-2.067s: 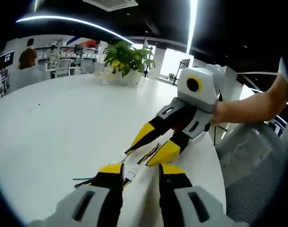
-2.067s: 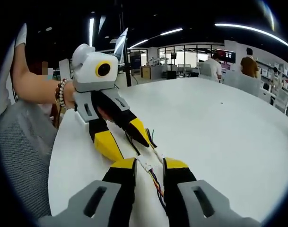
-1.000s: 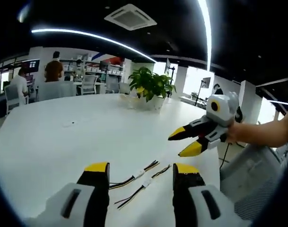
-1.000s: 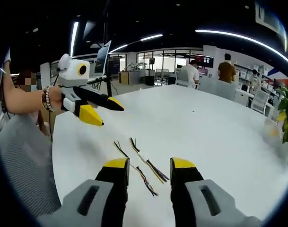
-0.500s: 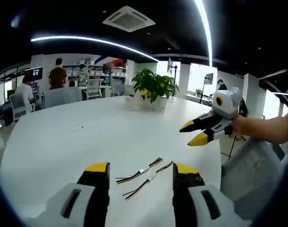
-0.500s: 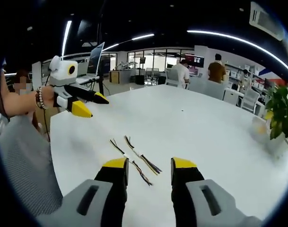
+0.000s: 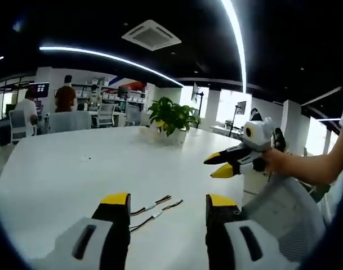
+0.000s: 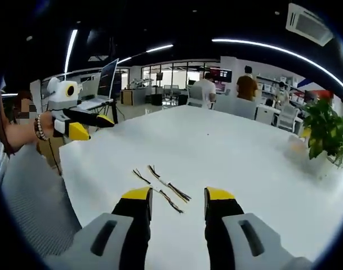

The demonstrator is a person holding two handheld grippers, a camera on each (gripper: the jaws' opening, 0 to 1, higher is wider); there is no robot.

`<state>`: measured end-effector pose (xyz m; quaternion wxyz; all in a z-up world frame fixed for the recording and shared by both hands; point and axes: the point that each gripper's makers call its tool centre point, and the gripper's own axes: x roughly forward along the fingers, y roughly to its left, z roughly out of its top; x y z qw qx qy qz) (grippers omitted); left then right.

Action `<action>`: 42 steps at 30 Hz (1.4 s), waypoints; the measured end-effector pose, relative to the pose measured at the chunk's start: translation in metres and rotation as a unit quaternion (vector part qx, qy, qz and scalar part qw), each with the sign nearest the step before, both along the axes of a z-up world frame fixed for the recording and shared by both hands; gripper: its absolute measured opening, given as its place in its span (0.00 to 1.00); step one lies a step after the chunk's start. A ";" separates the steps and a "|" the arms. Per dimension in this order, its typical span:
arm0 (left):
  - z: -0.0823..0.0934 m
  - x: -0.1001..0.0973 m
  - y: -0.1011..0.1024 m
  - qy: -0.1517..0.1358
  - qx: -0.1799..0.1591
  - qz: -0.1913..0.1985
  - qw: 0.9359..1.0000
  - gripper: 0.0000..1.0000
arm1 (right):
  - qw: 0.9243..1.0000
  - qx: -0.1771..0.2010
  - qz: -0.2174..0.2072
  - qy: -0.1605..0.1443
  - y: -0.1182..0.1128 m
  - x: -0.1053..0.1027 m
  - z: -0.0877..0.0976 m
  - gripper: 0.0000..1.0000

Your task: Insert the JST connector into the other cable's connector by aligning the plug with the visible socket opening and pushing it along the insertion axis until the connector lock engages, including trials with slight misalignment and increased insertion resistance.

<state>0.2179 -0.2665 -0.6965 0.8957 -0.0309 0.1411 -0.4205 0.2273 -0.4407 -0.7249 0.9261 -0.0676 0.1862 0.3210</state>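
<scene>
Two cables point(image 7: 157, 207) lie side by side on a white table point(image 7: 64, 169), each a thin bundle of coloured wires with a small white connector point(image 7: 155, 214) at its middle. In the left gripper view they rest just beyond the left gripper point(image 7: 167, 203), in line with the gap between its spread yellow-tipped fingers point(image 7: 116, 199), which hold nothing. The right gripper point(image 7: 221, 165) shows to the right of them, raised above the table edge in a person's hand point(image 7: 271, 161), fingers parted and empty. In the right gripper view the cables point(image 8: 161, 189) lie just ahead of the right gripper point(image 8: 177, 195), slightly left of the gap between its fingers. The left gripper point(image 8: 92, 126) hangs far to the left. A potted plant point(image 7: 170, 120) stands well beyond the cables.
</scene>
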 end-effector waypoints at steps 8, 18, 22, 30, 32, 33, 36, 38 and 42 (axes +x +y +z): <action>-0.011 -0.029 0.007 0.012 0.028 0.008 1.000 0.51 | 1.000 -0.021 0.018 0.011 0.016 -0.023 -0.004 0.39; -0.010 -0.057 0.041 0.001 0.080 0.046 0.996 0.55 | 0.999 -0.028 -0.017 -0.023 0.001 -0.051 0.016 0.45; 0.011 -0.071 0.044 -0.029 0.081 0.039 0.996 0.55 | 0.999 -0.032 0.001 -0.041 0.009 -0.062 0.032 0.46; 0.009 -0.087 0.063 -0.031 0.076 0.084 0.993 0.55 | 0.997 -0.043 -0.032 -0.063 -0.008 -0.083 0.039 0.48; 0.002 -0.086 0.071 -0.031 0.095 0.106 0.989 0.56 | 0.996 -0.035 -0.052 -0.068 -0.016 -0.087 0.039 0.49; -0.003 -0.087 0.073 -0.026 0.103 0.112 0.988 0.57 | 0.995 -0.036 -0.060 -0.070 -0.019 -0.088 0.038 0.50; -0.016 -0.092 0.071 -0.009 0.109 0.106 0.988 0.57 | 0.994 -0.037 -0.082 -0.061 -0.030 -0.091 0.028 0.56; -0.017 -0.095 0.071 0.001 0.100 0.112 0.989 0.58 | 0.995 -0.030 -0.089 -0.045 -0.034 -0.093 0.018 0.56; -0.025 -0.097 0.073 0.010 0.103 0.127 0.987 0.67 | 0.993 -0.043 -0.101 -0.046 -0.039 -0.093 0.011 0.61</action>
